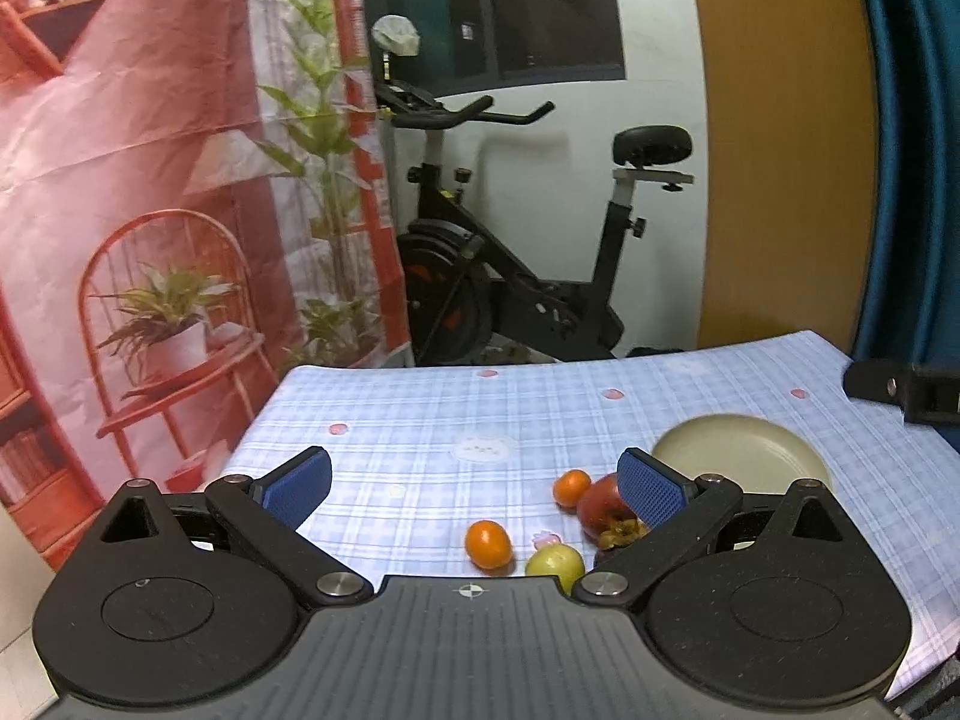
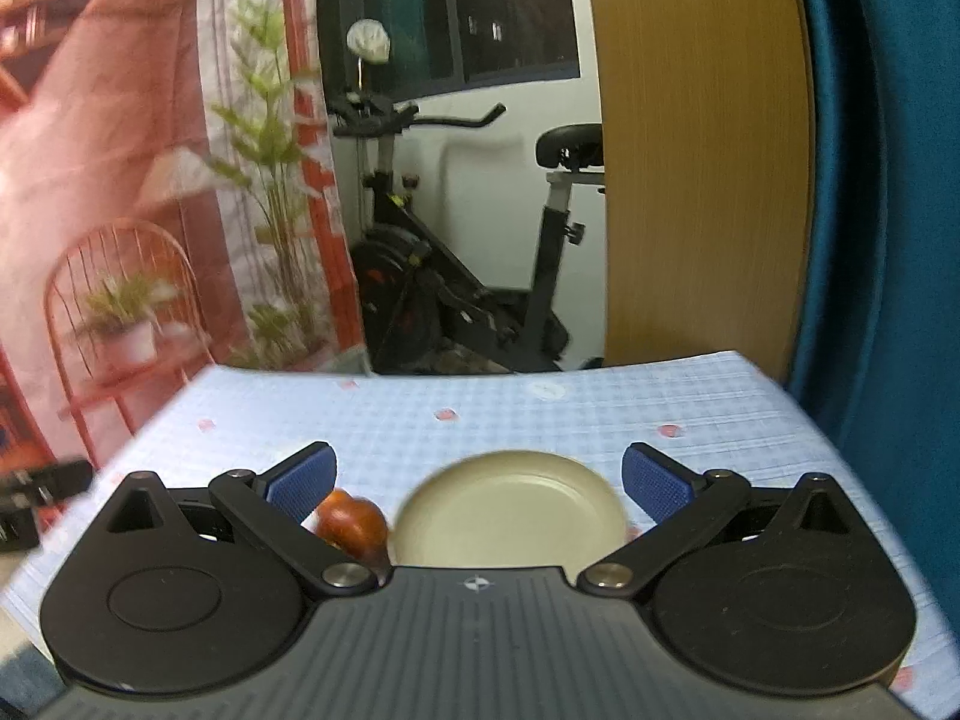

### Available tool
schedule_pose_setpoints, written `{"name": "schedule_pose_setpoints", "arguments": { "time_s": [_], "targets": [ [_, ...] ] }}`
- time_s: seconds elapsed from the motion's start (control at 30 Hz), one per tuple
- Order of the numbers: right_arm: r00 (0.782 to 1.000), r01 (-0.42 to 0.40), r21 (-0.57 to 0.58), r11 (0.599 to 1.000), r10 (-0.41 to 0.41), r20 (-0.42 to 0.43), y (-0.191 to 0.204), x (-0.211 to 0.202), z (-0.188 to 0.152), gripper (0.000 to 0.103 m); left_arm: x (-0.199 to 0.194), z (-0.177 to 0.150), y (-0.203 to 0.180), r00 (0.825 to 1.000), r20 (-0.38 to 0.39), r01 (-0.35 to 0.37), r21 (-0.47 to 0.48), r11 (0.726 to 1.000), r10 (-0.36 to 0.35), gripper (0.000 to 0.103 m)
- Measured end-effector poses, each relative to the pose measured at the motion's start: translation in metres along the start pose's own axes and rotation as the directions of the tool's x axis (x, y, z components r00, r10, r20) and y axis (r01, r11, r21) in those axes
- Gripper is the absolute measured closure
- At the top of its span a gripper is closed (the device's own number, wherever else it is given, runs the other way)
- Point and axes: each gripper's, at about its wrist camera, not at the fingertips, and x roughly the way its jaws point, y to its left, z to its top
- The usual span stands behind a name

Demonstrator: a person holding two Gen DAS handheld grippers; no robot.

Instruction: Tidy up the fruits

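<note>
In the left wrist view my left gripper (image 1: 474,489) is open above the checked tablecloth. Between and below its blue pads lie two small orange fruits (image 1: 488,544) (image 1: 571,487), a yellow-green fruit (image 1: 555,564) and a red persimmon-like fruit (image 1: 606,507) partly behind the right pad. A beige plate (image 1: 744,450) sits bare to the right. In the right wrist view my right gripper (image 2: 477,483) is open over the same plate (image 2: 510,504), and the red fruit (image 2: 351,525) shows beside its left pad. Nothing is held by either gripper.
The table (image 1: 420,414) carries a light blue checked cloth; its far edge is close behind the plate. An exercise bike (image 1: 510,276) stands behind the table. A printed backdrop (image 1: 150,210) hangs at left, a wooden panel and blue curtain (image 1: 912,150) at right. The other gripper's tip (image 1: 900,390) shows at far right.
</note>
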Motion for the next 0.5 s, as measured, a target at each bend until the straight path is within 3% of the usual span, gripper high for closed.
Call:
{"name": "schedule_pose_setpoints", "arguments": {
  "time_s": [0.13,0.23,0.4,0.5],
  "targets": [
    [0.995,-0.066,0.032,0.997,0.063,0.077,-0.007,0.005,-0.007,0.000,0.009,-0.004,0.001,1.000,0.006,0.011,0.001,1.000,-0.011,0.001],
    [0.996,-0.070,0.016,0.997,0.069,0.050,-0.007,0.016,-0.007,0.000,0.014,-0.008,0.007,1.000,0.014,0.022,-0.036,0.999,-0.022,0.009],
    [0.994,-0.108,0.006,0.994,0.108,0.009,-0.006,0.035,-0.008,0.000,0.031,-0.015,0.012,0.998,-0.017,0.051,-0.096,0.994,-0.053,0.011],
    [0.995,-0.103,-0.036,0.994,0.103,-0.001,0.001,0.045,-0.013,0.000,0.041,-0.023,0.012,0.997,-0.040,0.063,-0.102,0.993,-0.067,0.019]
  ]
}}
